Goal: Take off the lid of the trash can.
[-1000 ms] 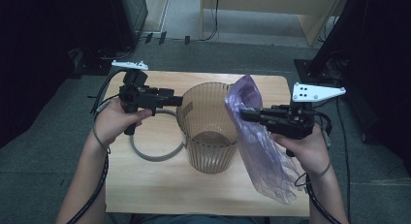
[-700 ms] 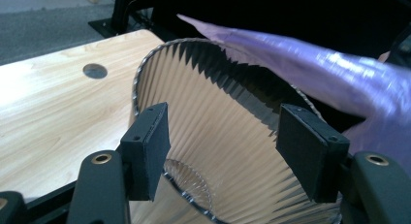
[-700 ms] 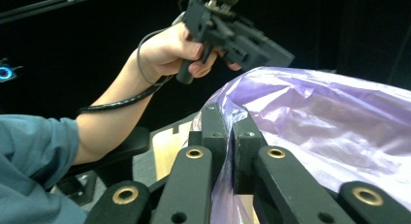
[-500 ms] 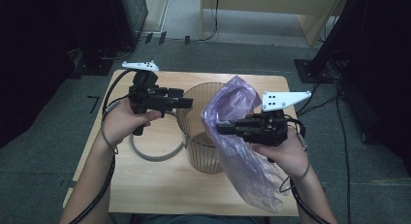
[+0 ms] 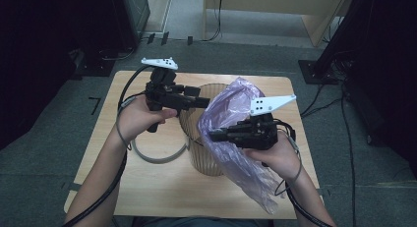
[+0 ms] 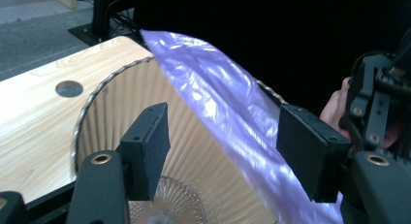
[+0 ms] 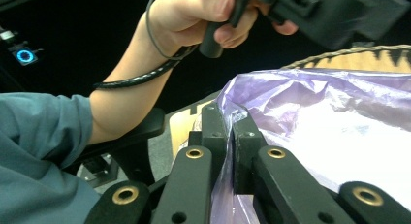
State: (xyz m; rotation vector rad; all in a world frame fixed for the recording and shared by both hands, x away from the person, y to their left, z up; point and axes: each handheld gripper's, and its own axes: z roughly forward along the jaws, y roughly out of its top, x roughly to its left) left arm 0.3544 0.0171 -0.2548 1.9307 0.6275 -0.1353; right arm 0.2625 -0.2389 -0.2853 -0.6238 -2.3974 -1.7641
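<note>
Right claw (image 5: 215,135) is clamped on the purple bag (image 5: 231,114), draped over the bin (image 5: 209,158) at frame centre. Left claw (image 5: 205,102) stands apart at the bag's upper edge; take 1 layer only, then spread it over the rim.

From my feed, the wooden table (image 5: 147,187) sat centre, with a round hole (image 6: 69,88) in its top. A grey ring (image 5: 158,157) lay at its nine o'clock side. Dark cabinets (image 5: 133,11) stood at eleven, cables (image 5: 322,101) trailed at two.
</note>
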